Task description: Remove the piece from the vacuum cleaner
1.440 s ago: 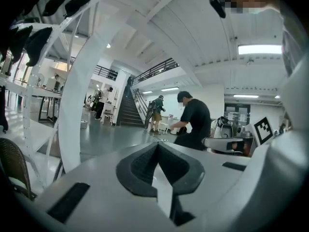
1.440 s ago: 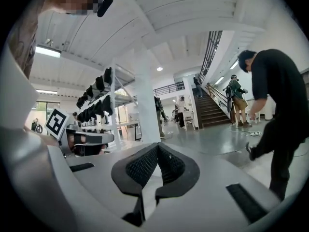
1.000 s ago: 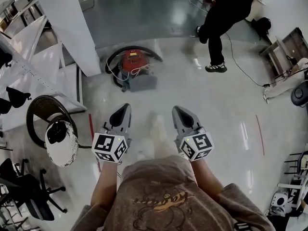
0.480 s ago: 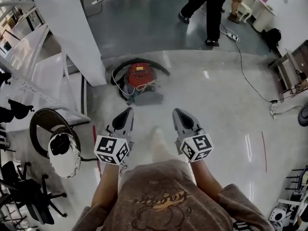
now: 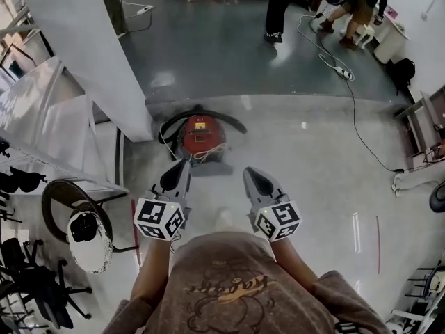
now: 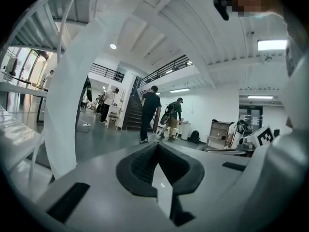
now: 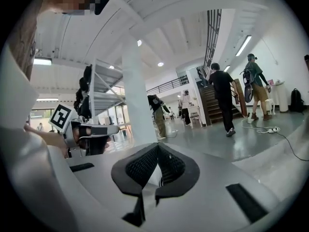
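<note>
A red canister vacuum cleaner (image 5: 201, 136) sits on the pale floor ahead, ringed by a black hose (image 5: 171, 121) with a white cord (image 5: 210, 152) draped over its front. My left gripper (image 5: 177, 170) is shut and empty, its tip just short of the vacuum's near left side. My right gripper (image 5: 252, 177) is shut and empty too, to the right and a little nearer me. Both gripper views look level across the hall; the left gripper (image 6: 157, 146) and right gripper (image 7: 157, 148) show closed pads and no vacuum.
A white pillar (image 5: 90, 47) rises just left of the vacuum. Metal shelving (image 5: 42, 131) and a round stool with a white helmet (image 5: 89, 236) stand at the left. People (image 5: 281, 2) walk at the far side, where a cable and power strip (image 5: 341, 68) lie on the darker floor.
I have stepped forward: the vacuum has drawn closer to both grippers, and the person walking ahead has moved farther off. Both grippers stay shut.
</note>
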A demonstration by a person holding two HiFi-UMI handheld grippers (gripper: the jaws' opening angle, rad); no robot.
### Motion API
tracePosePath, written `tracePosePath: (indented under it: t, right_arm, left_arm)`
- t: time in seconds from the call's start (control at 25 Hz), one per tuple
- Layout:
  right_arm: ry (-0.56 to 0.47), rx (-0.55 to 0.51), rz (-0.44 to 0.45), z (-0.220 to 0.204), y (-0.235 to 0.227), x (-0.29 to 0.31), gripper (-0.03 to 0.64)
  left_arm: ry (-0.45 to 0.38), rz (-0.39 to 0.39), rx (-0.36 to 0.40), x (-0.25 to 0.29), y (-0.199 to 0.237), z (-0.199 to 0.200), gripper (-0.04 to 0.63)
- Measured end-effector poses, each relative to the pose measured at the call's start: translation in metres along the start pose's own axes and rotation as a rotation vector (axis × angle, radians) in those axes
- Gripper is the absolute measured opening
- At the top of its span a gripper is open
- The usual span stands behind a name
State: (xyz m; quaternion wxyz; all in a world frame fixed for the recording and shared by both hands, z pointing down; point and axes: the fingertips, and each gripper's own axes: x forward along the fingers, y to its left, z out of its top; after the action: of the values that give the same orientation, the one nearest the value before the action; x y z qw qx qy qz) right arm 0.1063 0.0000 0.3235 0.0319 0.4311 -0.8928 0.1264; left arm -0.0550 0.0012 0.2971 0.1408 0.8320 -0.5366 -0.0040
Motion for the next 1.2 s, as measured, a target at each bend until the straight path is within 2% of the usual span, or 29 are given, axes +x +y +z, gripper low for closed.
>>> tracePosePath:
  t: [0.2,0.52,1.0,1.2]
  right_arm:
    - [0.005,-0.003,0.039,0.010,-0.023,0.032,0.000]
    - [-0.002,0.020,0.047,0.022,-0.038,0.067,0.000]
    - [-0.049,0.025,-0.011,0.039,-0.041,0.090,0.000]
    - [-0.060,0.018,-0.001,0.041,-0.036,0.099,0.002]
  left_arm:
    - [-0.005,0.049,-0.016,0.029,0.015,0.003,0.003]
    - [-0.003,0.062,-0.026,0.053,0.030,0.010,0.003]
    - [-0.011,0.020,0.003,0.070,0.057,0.031,0.003]
    - [-0.007,0.009,0.013,0.071,0.064,0.033,0.003]
